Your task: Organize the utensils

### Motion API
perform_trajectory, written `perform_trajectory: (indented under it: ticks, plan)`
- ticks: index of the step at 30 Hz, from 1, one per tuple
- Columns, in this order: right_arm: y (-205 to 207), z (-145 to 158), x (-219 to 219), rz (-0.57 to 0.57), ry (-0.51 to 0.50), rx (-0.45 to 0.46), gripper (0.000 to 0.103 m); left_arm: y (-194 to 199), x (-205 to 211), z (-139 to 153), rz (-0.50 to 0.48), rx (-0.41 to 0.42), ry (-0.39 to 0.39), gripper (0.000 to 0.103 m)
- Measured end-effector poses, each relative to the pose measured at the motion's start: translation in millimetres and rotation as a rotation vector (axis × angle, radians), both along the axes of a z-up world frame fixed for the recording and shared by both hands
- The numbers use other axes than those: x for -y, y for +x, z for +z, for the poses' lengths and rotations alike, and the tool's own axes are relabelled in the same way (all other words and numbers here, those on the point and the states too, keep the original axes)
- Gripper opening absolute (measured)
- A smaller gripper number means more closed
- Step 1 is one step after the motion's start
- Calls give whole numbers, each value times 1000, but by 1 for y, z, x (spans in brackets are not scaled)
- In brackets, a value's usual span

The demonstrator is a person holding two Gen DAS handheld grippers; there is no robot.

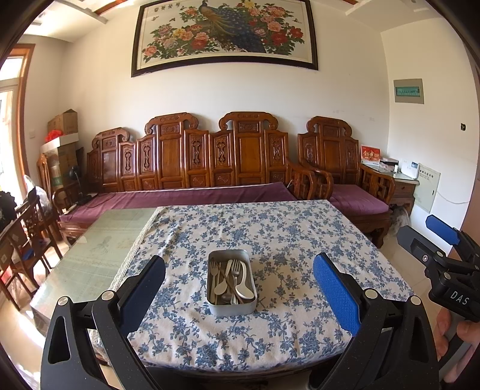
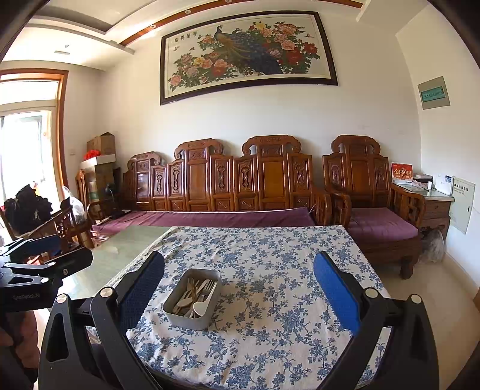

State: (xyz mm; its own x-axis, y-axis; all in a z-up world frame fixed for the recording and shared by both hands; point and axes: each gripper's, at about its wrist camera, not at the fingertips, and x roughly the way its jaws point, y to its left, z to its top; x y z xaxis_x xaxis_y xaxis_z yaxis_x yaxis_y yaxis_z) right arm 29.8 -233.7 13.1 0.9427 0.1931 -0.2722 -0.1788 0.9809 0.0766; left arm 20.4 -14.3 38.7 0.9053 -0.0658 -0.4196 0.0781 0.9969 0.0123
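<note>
Both your grippers, left gripper (image 1: 238, 288) and right gripper (image 2: 238, 288), hang spread, empty.
The metal tin (image 1: 232, 282) runs lengthwise away from you on the worktop (image 1: 300, 240); its jumbled utensils (image 1: 231, 279) overlap, hard to separate.

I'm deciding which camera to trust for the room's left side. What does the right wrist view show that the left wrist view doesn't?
Only the right wrist view shows the left tongs from the side, the full bright window and the recessed ceiling lights.

Only the left wrist view shows the right tongs from the side and the fingers of the hand holding them.

Both show the metal tin of forks and spoons on the floral tablecloth, the carved wooden sofa and the peacock painting.
</note>
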Motion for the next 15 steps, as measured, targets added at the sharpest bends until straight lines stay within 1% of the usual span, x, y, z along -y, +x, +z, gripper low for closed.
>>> perform_trajectory:
  ticks: [15]
  plan:
    - [-1,0,-3,4,1,0,100,0,-1,1,-1,1,-1,95]
